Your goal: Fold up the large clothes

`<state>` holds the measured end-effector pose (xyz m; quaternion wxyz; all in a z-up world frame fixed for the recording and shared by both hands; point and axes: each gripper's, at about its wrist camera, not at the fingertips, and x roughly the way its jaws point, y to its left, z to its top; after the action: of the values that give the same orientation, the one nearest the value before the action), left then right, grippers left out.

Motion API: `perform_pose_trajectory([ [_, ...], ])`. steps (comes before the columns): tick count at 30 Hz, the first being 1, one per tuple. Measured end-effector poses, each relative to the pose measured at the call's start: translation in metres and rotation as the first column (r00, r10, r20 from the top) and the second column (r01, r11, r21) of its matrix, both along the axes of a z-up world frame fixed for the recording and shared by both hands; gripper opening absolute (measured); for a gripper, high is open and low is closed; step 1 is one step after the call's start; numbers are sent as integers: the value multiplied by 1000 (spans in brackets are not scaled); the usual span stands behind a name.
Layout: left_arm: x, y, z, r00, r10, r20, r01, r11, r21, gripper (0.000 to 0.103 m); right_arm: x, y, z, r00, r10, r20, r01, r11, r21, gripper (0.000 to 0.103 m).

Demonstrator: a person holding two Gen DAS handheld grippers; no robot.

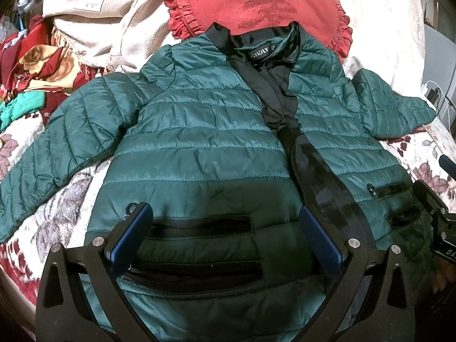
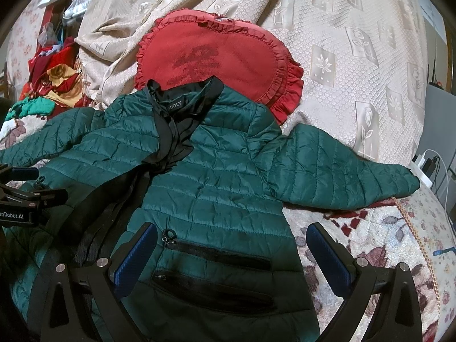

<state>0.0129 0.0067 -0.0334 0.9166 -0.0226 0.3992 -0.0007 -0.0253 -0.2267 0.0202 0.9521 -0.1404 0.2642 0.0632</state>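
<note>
Green quilted nylon covers most of both views: a puffer jacket (image 1: 205, 131) lies face up and spread flat on a bed, its collar resting against a red frilled cushion (image 1: 256, 2) and both sleeves stretched out to the sides. Its black neck label (image 1: 260, 55) reads roughly "GHOLY", the middle letters unclear. On the left gripper (image 1: 225, 239) the blue-padded fingers stand wide apart over the jacket's hem, above two black zipped pockets, clasping nothing. The right gripper (image 2: 232, 252) is likewise spread, one finger over the pocket zip pull, the other over the floral blanket (image 2: 384, 245) just past the jacket's side edge. Seen from the right wrist, the other tool's body shows the partial print "enRobot.AI" (image 2: 14, 215). Bare blanket lies beside the right sleeve; heaped clothes (image 1: 34, 65) crowd the far left.
</note>
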Motion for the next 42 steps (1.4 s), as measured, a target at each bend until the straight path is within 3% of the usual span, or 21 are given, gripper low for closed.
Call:
perform_pose_trajectory([
  [14, 0, -1, -1, 1000, 1, -2, -1, 1000, 2, 103, 3, -5, 4, 1000, -8, 13, 8, 1000, 17, 103],
  [22, 3, -2, -3, 1000, 10, -17, -9, 1000, 23, 103, 41, -14, 26, 998, 12, 60, -9, 999, -43, 103],
  [26, 14, 0, -3, 999, 26, -22, -26, 999, 32, 103, 54, -32, 12, 995, -93, -35, 94, 995, 22, 103],
  [29, 40, 10, -4, 998, 59, -37, -59, 998, 3, 103, 50, -40, 20, 996, -93, 5, 92, 993, 73, 103],
  [32, 65, 19, -12, 994, 89, -66, -90, 996, -9, 103, 51, -38, 17, 996, -88, -14, 88, 993, 78, 103],
  [35, 80, 28, -31, 983, 98, -156, -107, 993, -47, 103, 51, -32, 14, 997, -76, -25, 78, 994, 75, 103],
  [42, 70, 24, -36, 986, 109, -126, -112, 994, -18, 103, 56, -14, 4, 998, -44, -42, 46, 999, 30, 103],
])
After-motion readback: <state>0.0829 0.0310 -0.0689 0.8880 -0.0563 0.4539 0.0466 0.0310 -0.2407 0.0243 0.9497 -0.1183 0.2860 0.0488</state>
